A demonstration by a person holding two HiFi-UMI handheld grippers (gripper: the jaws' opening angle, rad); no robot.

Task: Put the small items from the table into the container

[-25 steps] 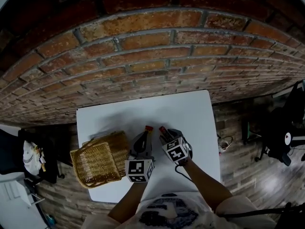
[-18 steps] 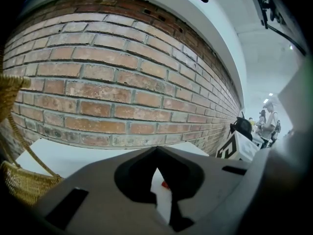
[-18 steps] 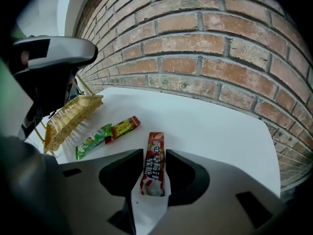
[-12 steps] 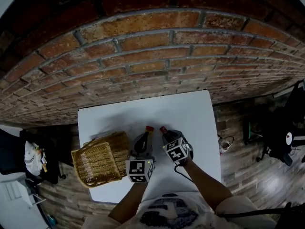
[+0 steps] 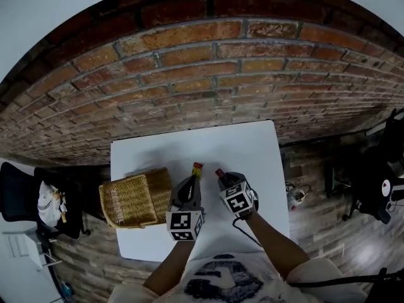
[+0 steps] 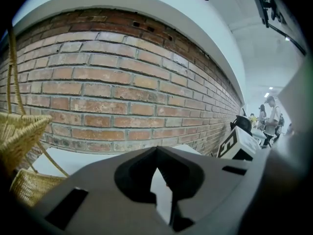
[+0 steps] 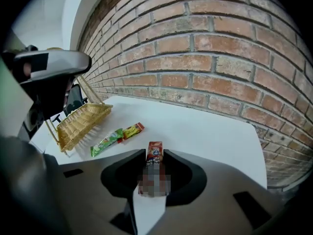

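My right gripper (image 7: 155,152) has a small red packet (image 7: 155,161) between its jaws, which are closing; the pads press its sides and its end sticks out over the white table (image 7: 205,131). In the head view the right gripper (image 5: 222,178) sits right of centre. A green packet with a red-and-yellow end (image 7: 117,133) lies on the table, also seen as the packet (image 5: 197,168) just beyond my left gripper (image 5: 191,182). The left gripper (image 6: 156,149) has its tips together with nothing between them. The wicker basket (image 5: 132,197) stands at the table's left edge.
A brick wall (image 5: 189,74) runs behind the table (image 5: 252,144). A dark chair with clutter (image 5: 47,204) stands left of the basket. Black equipment (image 5: 379,175) stands on the wooden floor at the right. The basket's thin handle (image 6: 14,72) rises close to the left gripper.
Both grippers have risen a little. The right jaws have narrowed onto the red packet. The green packet stays on the table, now showing past the left gripper's tip.
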